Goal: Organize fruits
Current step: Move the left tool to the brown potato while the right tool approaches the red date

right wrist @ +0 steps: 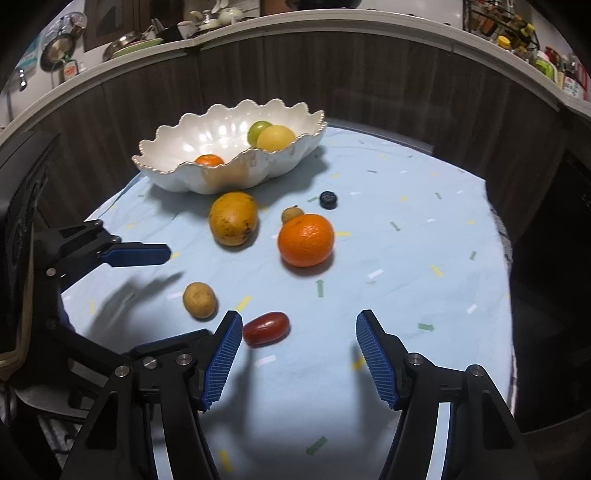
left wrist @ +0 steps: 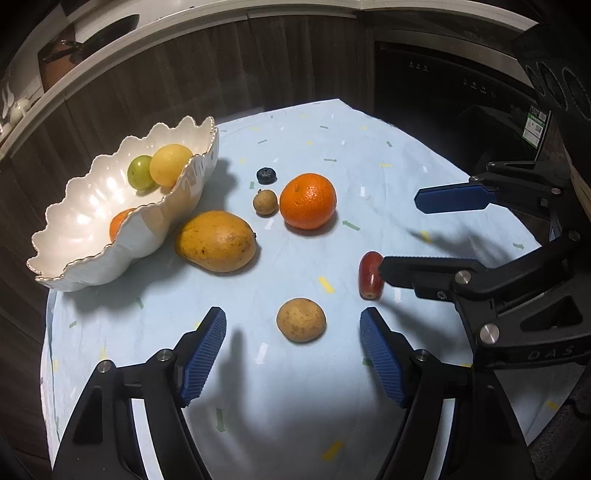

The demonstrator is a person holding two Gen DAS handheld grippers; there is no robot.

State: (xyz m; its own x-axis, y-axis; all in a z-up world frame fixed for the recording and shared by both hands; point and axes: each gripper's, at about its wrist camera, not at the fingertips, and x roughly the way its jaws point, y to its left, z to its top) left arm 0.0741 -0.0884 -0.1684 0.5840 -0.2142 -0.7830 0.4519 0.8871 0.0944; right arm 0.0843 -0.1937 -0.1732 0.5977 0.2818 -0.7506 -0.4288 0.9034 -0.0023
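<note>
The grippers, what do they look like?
Both the left gripper and right gripper have black angular frames with silver round bolts. Each finger ends in a blue ribbed pad. One frame bears faint raised letters.

I work over a round table [left wrist: 388, 155] covered with a pale blue cloth [right wrist: 406, 240] flecked with small coloured dashes. Behind it curves a dark wood-panelled counter front [right wrist: 369, 74] under a pale worktop [right wrist: 332, 22]. Pans and dishes [right wrist: 129, 42] crowd the worktop on one side, bottles and jars [right wrist: 524, 37] on the other. A dark built-in appliance [left wrist: 443, 85] sits in the panelling. Light from above casts soft shadows on the cloth.
</note>
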